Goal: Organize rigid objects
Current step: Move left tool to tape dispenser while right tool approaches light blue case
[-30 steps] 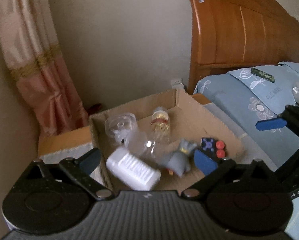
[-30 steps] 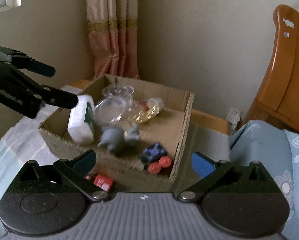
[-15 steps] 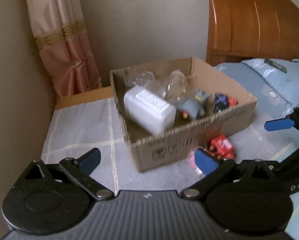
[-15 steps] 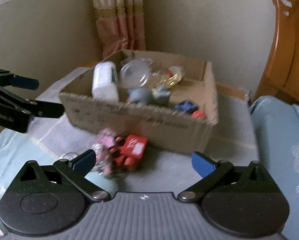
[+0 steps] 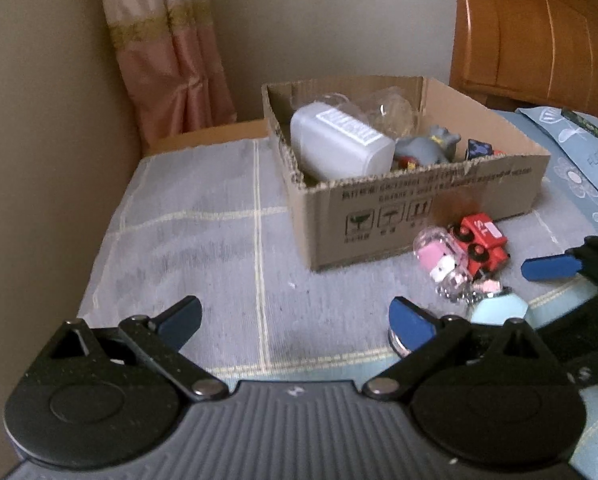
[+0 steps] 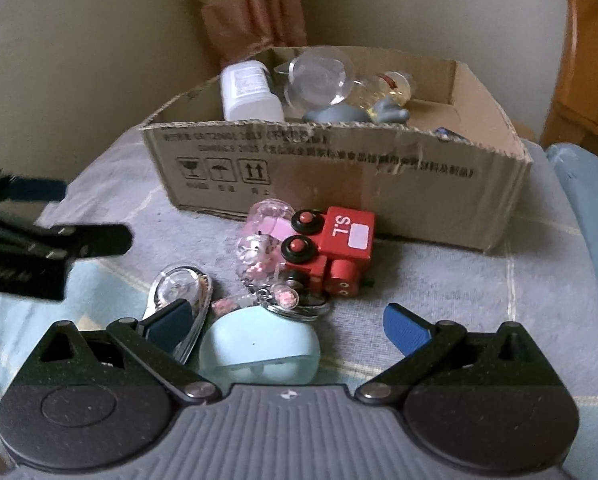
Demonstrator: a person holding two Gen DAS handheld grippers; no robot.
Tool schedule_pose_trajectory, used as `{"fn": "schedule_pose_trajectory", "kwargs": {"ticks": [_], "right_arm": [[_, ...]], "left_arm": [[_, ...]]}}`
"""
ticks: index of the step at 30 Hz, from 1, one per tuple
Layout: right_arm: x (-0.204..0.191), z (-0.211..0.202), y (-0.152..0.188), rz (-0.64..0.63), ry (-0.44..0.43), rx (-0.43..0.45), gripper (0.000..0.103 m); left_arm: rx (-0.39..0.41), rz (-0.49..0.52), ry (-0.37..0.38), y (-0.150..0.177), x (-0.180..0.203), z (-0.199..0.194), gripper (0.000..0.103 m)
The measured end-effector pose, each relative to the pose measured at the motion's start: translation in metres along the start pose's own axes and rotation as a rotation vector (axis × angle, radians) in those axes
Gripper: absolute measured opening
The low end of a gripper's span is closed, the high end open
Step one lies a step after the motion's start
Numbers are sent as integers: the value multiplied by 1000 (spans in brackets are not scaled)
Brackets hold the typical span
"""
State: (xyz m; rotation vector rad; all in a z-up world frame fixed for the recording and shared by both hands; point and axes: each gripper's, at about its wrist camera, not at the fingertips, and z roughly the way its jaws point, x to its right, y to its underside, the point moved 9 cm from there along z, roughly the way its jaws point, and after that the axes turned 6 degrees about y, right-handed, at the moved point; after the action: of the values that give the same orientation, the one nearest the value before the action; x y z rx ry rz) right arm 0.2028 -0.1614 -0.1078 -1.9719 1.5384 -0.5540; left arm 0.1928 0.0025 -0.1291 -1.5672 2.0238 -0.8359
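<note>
**Both grippers hovering empty before the box**

I'm holding the left gripper [image 5: 295, 318] and right gripper [image 6: 285, 324] with fingers apart, gripping nothing. Nearest me, one pale blue dome [image 6: 259, 346], one clear keychain [image 6: 265, 240] and one red toy train [image 6: 331, 248] are lying on the worktop [image 5: 203, 240]. Beyond, one cardboard box [image 6: 379, 184] is holding one white bottle [image 6: 249, 92].

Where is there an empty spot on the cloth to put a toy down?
Bare cloth lies left of the cardboard box, toward the wall. A smaller bare patch sits right of the red toy train. In front of the box it is crowded: train, pink keychain, light blue round thing. The box is quite full.
</note>
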Motion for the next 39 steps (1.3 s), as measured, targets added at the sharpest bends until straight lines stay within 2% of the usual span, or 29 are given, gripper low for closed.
{"fn": "schedule_pose_trajectory", "kwargs": {"ticks": [4,6,12,16,23,29,39], "right_arm": [[2,4,1,29,36,25,103],[6,4,3,19,83,24,103],[24,-4,12,24,103,18,103],[40,-8,19,14,172,17,103],[52,-11,23,19,170,45,103],[53,-12,23,19,172,71,103],[54,-9,23,14,167,76,103]], "left_arm": [[-10,3,3,2,3,2,100],[-5,9,11,0,5,2,100],[-5,36,41,-3,20,4,100],[-16,60,68,-3,33,11,100],[-64,115,114,8,58,28,100],[-101,95,112,18,48,33,100],[-124,75,58,35,15,14,101]]}}
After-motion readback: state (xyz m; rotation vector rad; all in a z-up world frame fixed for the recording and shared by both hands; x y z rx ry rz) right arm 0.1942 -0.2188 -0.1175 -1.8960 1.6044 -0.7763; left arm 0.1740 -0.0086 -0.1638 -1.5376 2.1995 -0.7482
